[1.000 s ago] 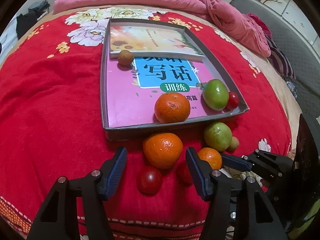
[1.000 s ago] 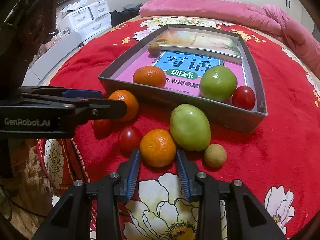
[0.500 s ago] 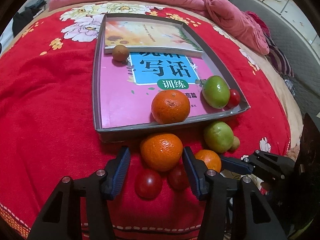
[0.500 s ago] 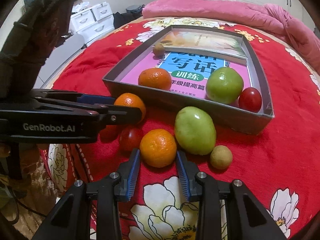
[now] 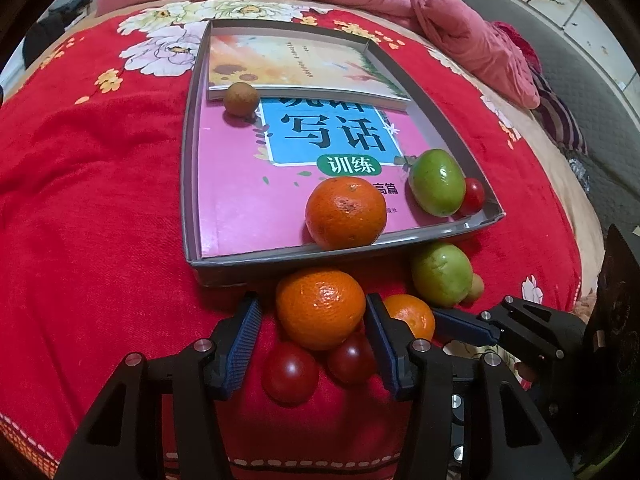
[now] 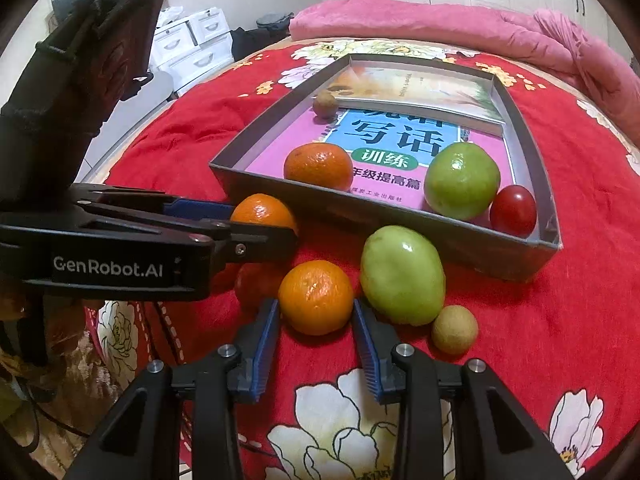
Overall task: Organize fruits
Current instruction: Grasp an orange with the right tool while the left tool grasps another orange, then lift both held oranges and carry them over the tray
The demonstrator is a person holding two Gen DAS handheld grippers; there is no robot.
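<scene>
Low in the centre of the left wrist view, the left hand-held gripper (image 5: 312, 330) straddles a large orange (image 5: 320, 307) that lies on the red bedspread (image 5: 88, 208) just outside the near wall of a grey tray (image 5: 192, 184). The blue pad on the right side of the frame looks to be touching the peel, while a clear gap shows between the fruit and the pad on the left side, so the jaws are part-spread and not yet pinching. Two red tomatoes (image 5: 290, 372) sit below this orange, close to the fingers.

The right hand-held gripper (image 6: 316, 326), bottom centre of its own view, brackets a smaller orange (image 6: 316, 297) in much the same way. Its pads lie close on either side, but whether they press the peel I cannot tell. A big green fruit (image 6: 402, 275) lies just right of it, with a small brown fruit (image 6: 455, 329) at lower right.

Inside the tray, on top of two books, already rest another orange (image 5: 346, 213), a green fruit (image 5: 437, 182) with a tomato (image 5: 472, 197) beside it at the tray's right corner, and a small brown fruit (image 5: 241, 98) near the upper left. That suggests the tray is where the fruit is collected, and the loose pieces bunched before its near wall are still to go in. Each gripper appears lined up on one orange so that both can be lifted over the wall.
</scene>
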